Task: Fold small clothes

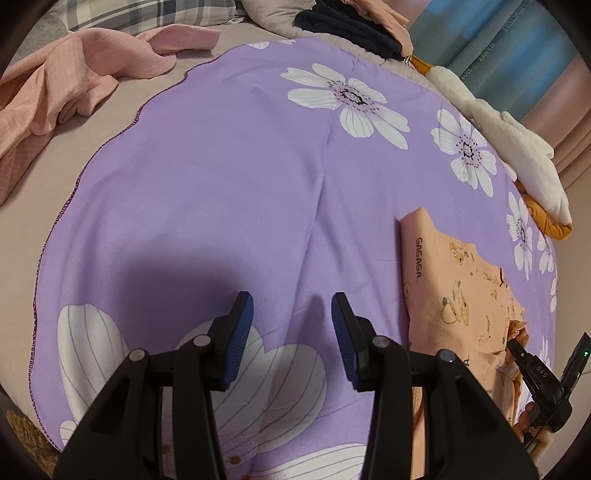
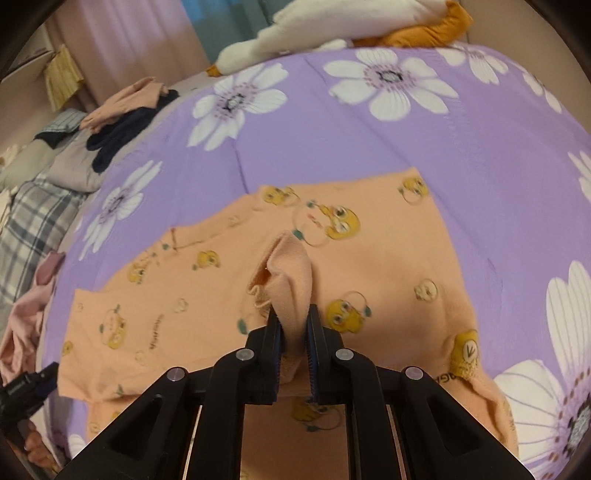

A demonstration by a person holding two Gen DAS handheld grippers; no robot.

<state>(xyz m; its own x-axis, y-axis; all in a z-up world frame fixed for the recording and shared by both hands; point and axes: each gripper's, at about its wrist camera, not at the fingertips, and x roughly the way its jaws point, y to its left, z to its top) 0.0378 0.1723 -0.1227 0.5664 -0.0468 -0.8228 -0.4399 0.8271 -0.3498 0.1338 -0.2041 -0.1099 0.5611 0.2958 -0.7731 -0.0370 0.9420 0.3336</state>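
Note:
A small peach garment (image 2: pixel 369 258) printed with yellow cartoon chicks lies spread on the purple flowered sheet (image 2: pixel 480 166). My right gripper (image 2: pixel 293 314) is shut on a bunched fold of this garment (image 2: pixel 288 269) and holds it lifted above the rest. In the left wrist view the same garment (image 1: pixel 450 295) lies at the right, with the right gripper (image 1: pixel 517 349) at its near edge. My left gripper (image 1: pixel 291 314) is open and empty over the bare purple sheet (image 1: pixel 221 166), left of the garment.
A crumpled pink cloth (image 1: pixel 74 81) lies at the far left on the beige bedding. Dark and peach clothes (image 1: pixel 354 26) are piled at the back. A white and orange plush toy (image 1: pixel 517 147) lies along the sheet's right edge. Plaid pillows (image 2: pixel 33 221) lie left.

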